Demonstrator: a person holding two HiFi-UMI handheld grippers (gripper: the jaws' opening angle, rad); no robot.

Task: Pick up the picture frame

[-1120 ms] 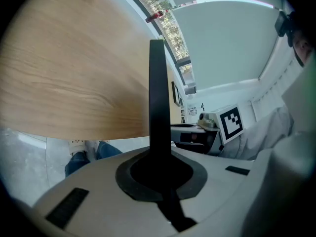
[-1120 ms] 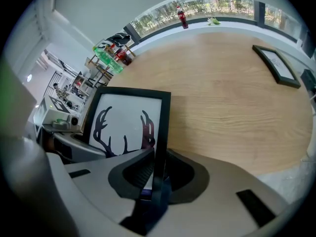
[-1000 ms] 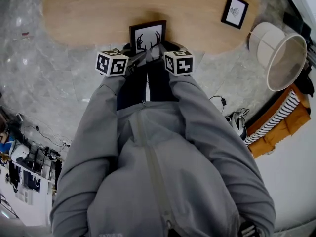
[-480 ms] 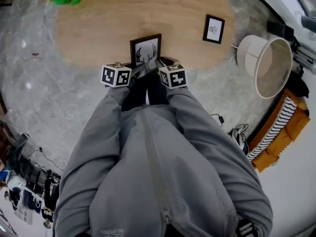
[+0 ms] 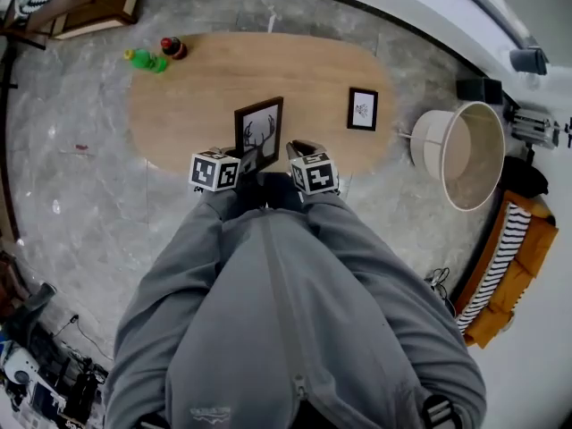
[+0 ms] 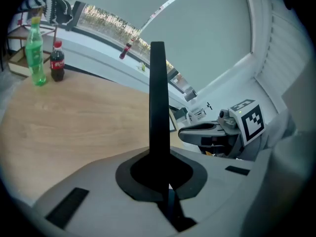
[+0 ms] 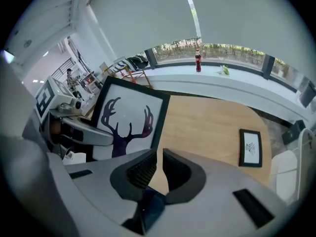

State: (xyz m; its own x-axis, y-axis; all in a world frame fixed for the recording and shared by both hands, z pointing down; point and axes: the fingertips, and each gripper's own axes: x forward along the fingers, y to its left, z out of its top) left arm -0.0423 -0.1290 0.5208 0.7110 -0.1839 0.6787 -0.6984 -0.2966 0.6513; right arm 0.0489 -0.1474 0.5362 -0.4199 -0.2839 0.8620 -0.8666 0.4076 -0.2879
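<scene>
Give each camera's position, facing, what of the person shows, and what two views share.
Head view: on the head, steeply down onto the wooden table; grey jacket, left gripper, right gripper show.
Left gripper view: along the left gripper, shut on the edge-on antler picture frame; right gripper shows.
Right gripper view: along the right gripper, jaws just closing, nothing between; left gripper shows.
Shared: both gripper views show that frame.
</scene>
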